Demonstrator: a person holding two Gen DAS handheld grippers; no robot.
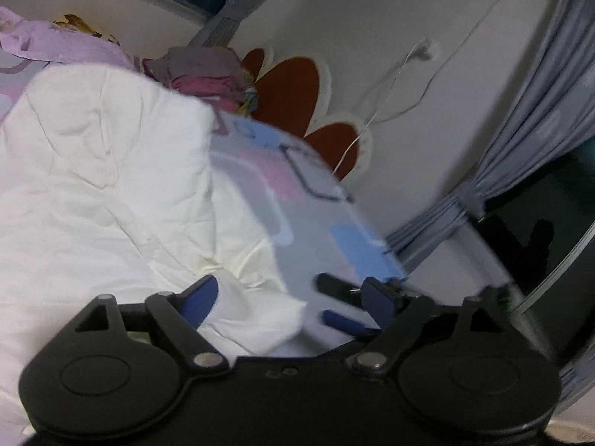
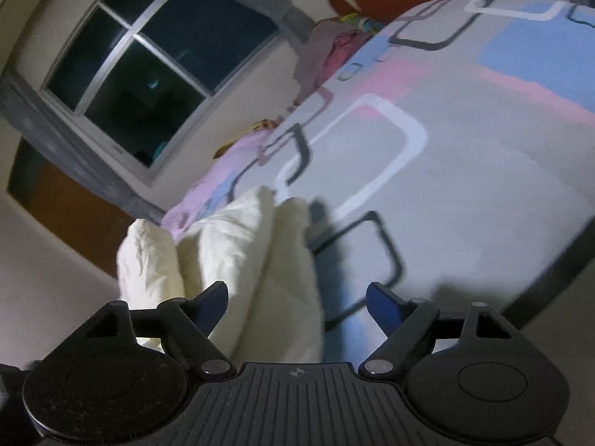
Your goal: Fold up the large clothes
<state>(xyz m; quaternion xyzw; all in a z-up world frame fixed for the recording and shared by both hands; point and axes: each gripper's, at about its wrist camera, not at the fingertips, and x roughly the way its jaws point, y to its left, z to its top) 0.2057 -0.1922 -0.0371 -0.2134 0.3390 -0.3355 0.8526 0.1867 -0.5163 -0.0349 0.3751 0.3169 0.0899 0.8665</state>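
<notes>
both claws, left claw point(image 1: 286, 297) and right claw point(image 2: 297, 297), are released; the white garment point(image 1: 104, 171) lies bunched on the bed point(image 2: 446, 171), so its fold may slump apart.

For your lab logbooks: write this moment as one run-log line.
left gripper: open, empty | right gripper: open, empty | white garment: lying on bed, partly folded | held: nothing

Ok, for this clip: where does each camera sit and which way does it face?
Left wrist: on the left tool, looking slightly down over the white garment on the patterned bedsheet, toward the flower wall; its open fingers show.
Right wrist: on the right tool, facing along the bed toward the window; open fingers show.
Shared: garment, bedsheet, clothes pile.
</notes>
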